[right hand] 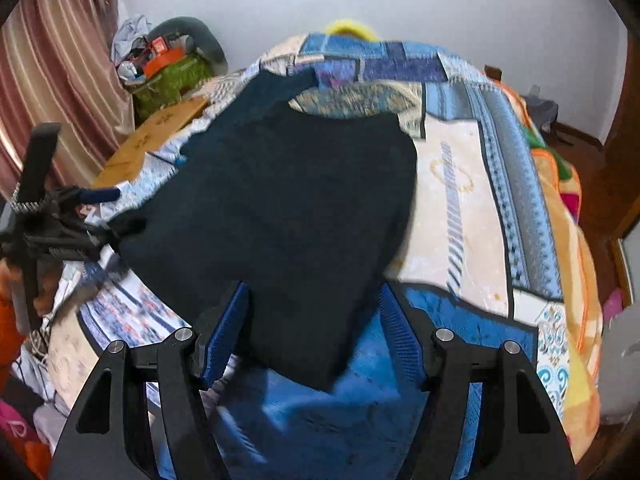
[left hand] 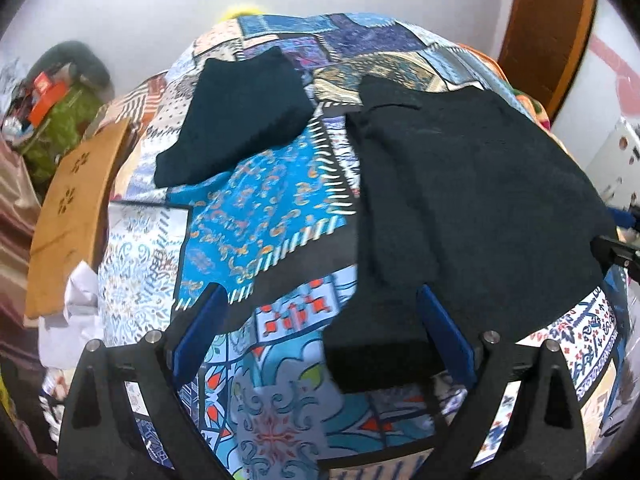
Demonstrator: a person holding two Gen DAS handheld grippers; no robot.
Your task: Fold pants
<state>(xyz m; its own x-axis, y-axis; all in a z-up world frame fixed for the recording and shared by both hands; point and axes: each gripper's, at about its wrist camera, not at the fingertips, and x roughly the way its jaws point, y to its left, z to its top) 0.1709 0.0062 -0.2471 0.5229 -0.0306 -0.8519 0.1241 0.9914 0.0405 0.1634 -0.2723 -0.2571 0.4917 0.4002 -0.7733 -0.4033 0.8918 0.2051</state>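
Across the whole width of both views we see the bed, covered by a patchwork bedspread (left hand: 248, 208) in blues, creams and reds. On it lie the dark pants (left hand: 472, 208), spread flat over the right-hand part of the spread in the left wrist view and filling the middle in the right wrist view (right hand: 280, 208). Their near hem reaches down between the fingers of both grippers. Further back and apart from them, toward the far left of the spread, lies a smaller folded dark garment (left hand: 236, 120).

Off the left edge of the bed we see a wooden board (left hand: 68, 216) with cut-out flower shapes, and behind it a green bag (left hand: 64, 128) heaped with clutter against the white wall. A striped curtain (right hand: 52, 80) hangs at the left in the right wrist view.

Our left gripper (left hand: 320, 320) stands wide open, its blue pads (left hand: 200, 320) well apart; the pants' corner lies between them, beside the right pad, but we cannot tell whether the cloth touches it, and nothing is clamped. Our right gripper (right hand: 316, 328) is likewise spread wide, its blue pads (right hand: 224, 332) on either side of the pants' near corner without pinching it. The left gripper also shows at the left edge of the right wrist view (right hand: 60, 224), at the pants' edge.
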